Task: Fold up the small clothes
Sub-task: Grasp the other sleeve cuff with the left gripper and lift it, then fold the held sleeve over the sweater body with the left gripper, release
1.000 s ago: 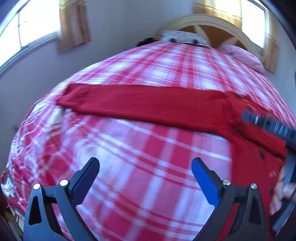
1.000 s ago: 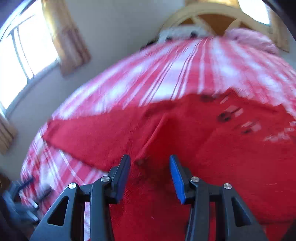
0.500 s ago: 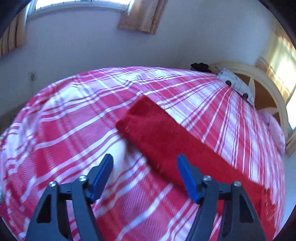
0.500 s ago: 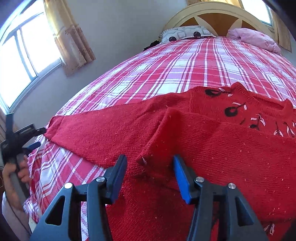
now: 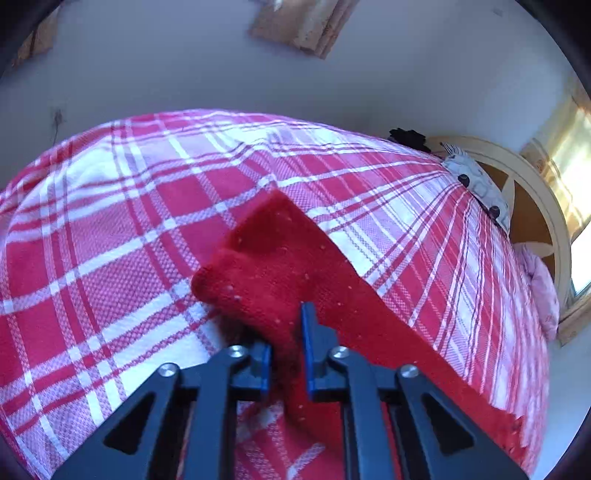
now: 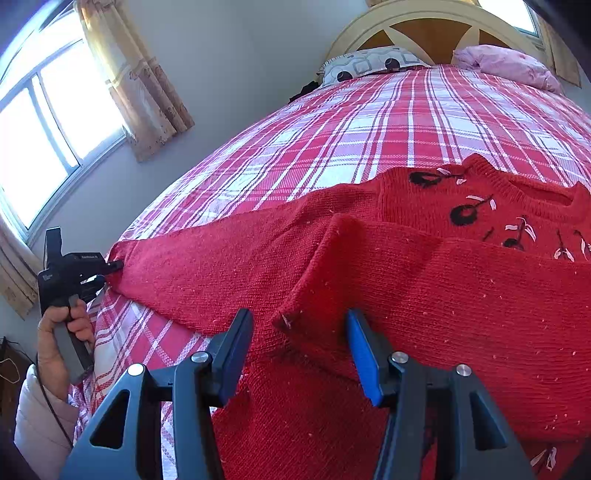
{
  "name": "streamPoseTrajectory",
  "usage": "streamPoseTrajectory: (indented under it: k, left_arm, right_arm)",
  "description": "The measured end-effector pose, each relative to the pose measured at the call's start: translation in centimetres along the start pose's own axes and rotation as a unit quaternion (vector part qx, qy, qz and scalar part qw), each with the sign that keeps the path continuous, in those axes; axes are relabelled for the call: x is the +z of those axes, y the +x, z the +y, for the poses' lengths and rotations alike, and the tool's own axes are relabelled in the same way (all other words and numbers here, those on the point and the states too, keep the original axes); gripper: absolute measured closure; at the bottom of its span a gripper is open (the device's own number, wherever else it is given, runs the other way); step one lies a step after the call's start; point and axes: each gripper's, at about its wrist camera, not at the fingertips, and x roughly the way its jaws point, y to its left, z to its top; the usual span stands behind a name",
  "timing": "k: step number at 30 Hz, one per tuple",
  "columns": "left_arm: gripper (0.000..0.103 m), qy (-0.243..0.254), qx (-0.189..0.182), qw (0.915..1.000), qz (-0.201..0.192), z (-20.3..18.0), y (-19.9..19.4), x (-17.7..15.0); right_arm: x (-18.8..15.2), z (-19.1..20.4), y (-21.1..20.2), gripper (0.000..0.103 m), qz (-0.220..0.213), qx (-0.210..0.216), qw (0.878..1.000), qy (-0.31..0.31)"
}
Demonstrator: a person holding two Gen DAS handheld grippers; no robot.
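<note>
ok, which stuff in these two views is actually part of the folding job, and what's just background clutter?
In the job:
- red sweater, spread on the plaid bedspread
- left gripper, shut on the sleeve cuff
- right gripper, open over a folded sweater corner

Just lying about:
- patterned pillow
- pink bundle
- headboard
- curtains
- dark item by the pillow

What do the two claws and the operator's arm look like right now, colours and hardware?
Both claws, left claw and right claw, have black triangular-cutout frames, silver screws and blue finger pads. The left hand shows bare skin, a white puffy sleeve and a thin black cable.
</note>
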Motion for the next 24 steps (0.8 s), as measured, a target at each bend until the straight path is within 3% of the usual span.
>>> streamPoseTrajectory:
  k: [3,6,10,13,17,21,24]
  left_arm:
    - [0.097,0.015,0.009,0.9998,-0.008,-0.5,-0.8,0.2]
    - [0.097,0.044,0.001,0.9982,-0.042,-2.6,-3.0,0.2]
    - [0.097,0.124,-0.029,0.9871,-0.098,-7.9,-7.8,-1.5]
    - [0.097,0.194,-0.066,0.9703,-0.129,-12.6,-11.2,-4.2]
    - [0.097,0.265,-0.124,0.9457,-0.142,-18.6,-14.2,-8.7]
    - [0.097,0.322,-0.185,0.9218,-0.113,-23.9,-15.8,-14.2]
    - [0.097,0.367,-0.203,0.9037,-0.087,-27.3,-15.7,-18.9]
  right_arm:
    - [0.1,0.0,0.0,0.049,-0.001,0.0,1.0,0.0]
    - [0.1,-0.5,-0.9,0.049,-0.011,0.008,1.0,0.015]
    - [0.1,-2.6,-5.7,0.049,-0.074,0.021,0.995,0.067]
    - [0.0,-4.9,-8.8,0.049,-0.087,-0.014,0.992,0.088]
    - [-1.5,-10.0,-13.3,0.049,-0.101,-0.052,0.983,0.141]
    - [-3.6,-14.0,-17.0,0.049,-0.118,-0.082,0.972,0.185]
    - [-5.2,-16.1,-19.1,0.049,-0.126,-0.1,0.965,0.206]
